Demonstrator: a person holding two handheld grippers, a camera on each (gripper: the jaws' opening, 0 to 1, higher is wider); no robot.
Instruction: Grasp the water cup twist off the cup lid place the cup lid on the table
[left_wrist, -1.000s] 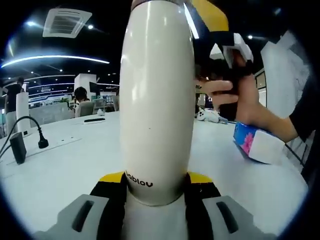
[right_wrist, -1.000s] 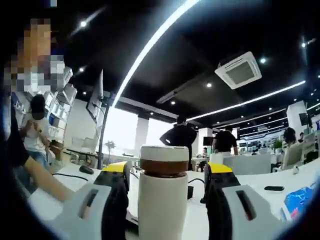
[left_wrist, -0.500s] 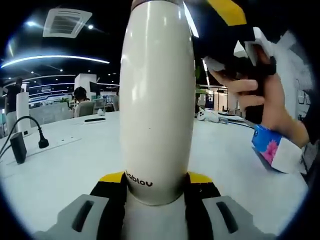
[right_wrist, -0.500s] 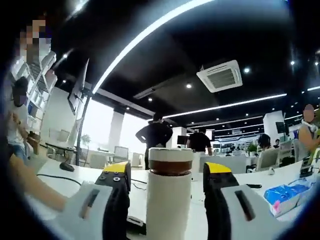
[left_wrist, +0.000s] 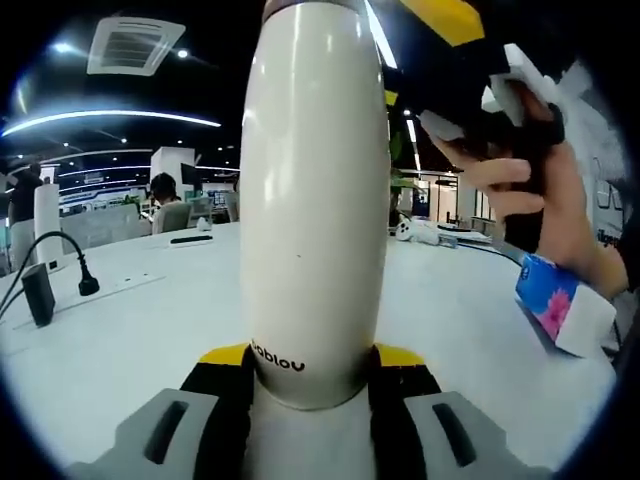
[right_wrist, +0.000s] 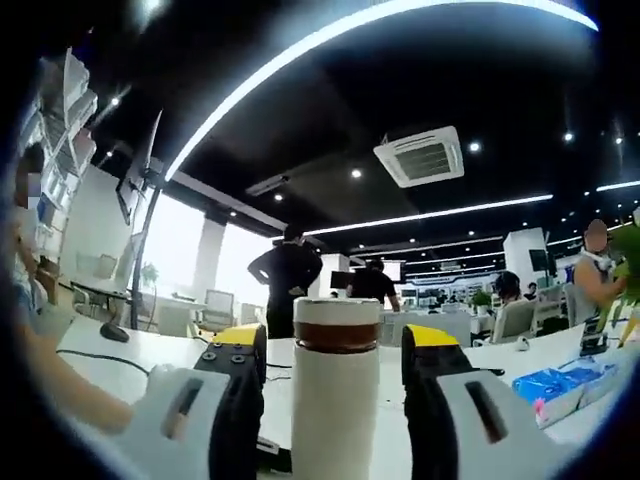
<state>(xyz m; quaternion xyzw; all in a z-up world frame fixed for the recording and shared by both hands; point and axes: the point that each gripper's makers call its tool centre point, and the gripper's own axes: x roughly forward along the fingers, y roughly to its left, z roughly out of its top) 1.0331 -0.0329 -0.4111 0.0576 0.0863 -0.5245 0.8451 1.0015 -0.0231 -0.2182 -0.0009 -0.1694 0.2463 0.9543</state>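
The room is dark up high, with long white light strips and small round lamps shining on the black ceiling, and a bright window glowing far off on the left. The cream cup looks softly lit with a pale shine down its side. Straight lines bend near the edges, and the near hand on the right looks a bit blurry.

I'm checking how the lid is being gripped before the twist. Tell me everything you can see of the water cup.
The water cup is a tall, cream-white, glossy bottle, likely coated metal, standing upright with dark lettering low on its body. The left gripper clamps its lower body between yellow-tipped black jaws. In the right gripper view its upper end shows a brown band under a white cup lid, still on, sitting between the jaws of the right gripper; whether they touch the lid is unclear.
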